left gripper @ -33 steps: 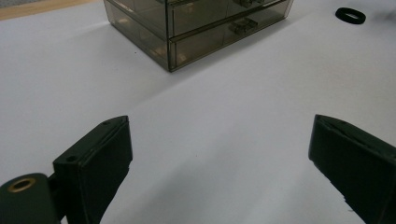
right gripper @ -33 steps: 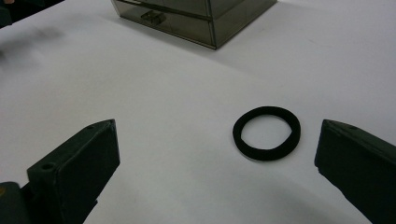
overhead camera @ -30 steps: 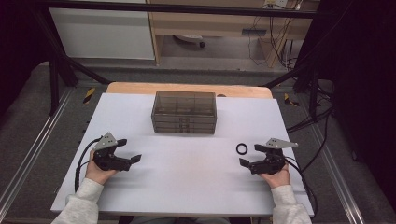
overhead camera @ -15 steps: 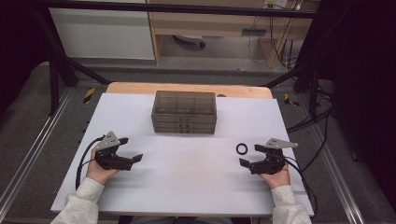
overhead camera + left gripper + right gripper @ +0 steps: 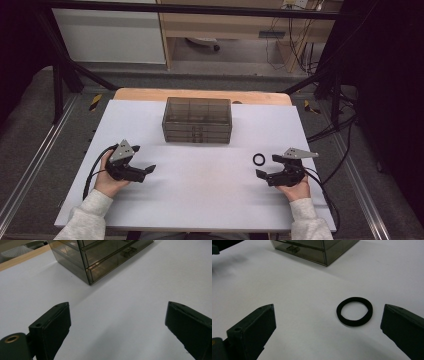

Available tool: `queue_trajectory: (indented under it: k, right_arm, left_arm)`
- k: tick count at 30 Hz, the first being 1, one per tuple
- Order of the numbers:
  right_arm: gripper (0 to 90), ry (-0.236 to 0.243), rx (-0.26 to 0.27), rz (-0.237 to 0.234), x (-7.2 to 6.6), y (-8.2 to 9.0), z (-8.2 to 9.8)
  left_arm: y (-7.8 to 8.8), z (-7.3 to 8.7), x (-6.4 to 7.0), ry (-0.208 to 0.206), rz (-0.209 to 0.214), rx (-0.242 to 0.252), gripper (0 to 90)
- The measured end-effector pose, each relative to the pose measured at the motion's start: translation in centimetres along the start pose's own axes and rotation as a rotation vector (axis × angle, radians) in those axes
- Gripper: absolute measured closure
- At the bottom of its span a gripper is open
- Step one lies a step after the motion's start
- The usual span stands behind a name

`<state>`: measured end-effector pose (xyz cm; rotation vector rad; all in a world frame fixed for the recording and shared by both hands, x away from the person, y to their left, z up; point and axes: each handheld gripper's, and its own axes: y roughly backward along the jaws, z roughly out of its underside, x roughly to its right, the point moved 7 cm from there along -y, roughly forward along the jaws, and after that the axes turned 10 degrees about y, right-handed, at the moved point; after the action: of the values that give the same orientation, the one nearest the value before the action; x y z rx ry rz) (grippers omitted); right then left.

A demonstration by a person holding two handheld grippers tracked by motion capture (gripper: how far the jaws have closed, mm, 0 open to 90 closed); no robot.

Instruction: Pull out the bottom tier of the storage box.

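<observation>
Resting wide apart on the white bench (image 5: 210, 200): left claw (image 5: 148, 170), right claw (image 5: 266, 167); lying just beside the right claw, near the smoky translucent plastic drawer box (image 5: 197, 120): small black rubber ring (image 5: 354, 311); probably approaching low, straddling its rim, closing gently.

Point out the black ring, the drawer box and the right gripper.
black ring (image 5: 354, 311), right gripper view, on its band's left side.
drawer box (image 5: 197, 120), high view, on its top.
right gripper (image 5: 269, 166), high view, between its open jaws.
</observation>
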<state>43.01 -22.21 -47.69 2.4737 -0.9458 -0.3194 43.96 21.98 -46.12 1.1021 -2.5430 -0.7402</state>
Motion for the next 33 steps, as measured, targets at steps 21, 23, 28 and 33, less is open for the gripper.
queue_trajectory:
  k: [21,23,28,33]
  right_arm:
    - [0.4,0.002,-0.01,0.002,-0.1,-0.2,0.1]
    - [0.4,0.001,-0.01,0.002,-0.1,-0.2,0.0]
    - [0.5,-0.001,-0.01,0.003,-0.1,-0.2,0.0]
    - [0.4,0.003,-0.009,0.004,-0.1,-0.2,0.0]
  left_arm:
    - [-1.9,-0.8,1.8,-0.155,-0.021,-0.051,6.7]
    - [-2.1,-0.8,2.0,-0.165,-0.02,-0.052,6.8]
    - [-2.5,-0.9,2.4,-0.208,-0.032,-0.066,7.0]
    - [-2.9,-1.2,2.6,-0.221,-0.029,-0.061,7.4]
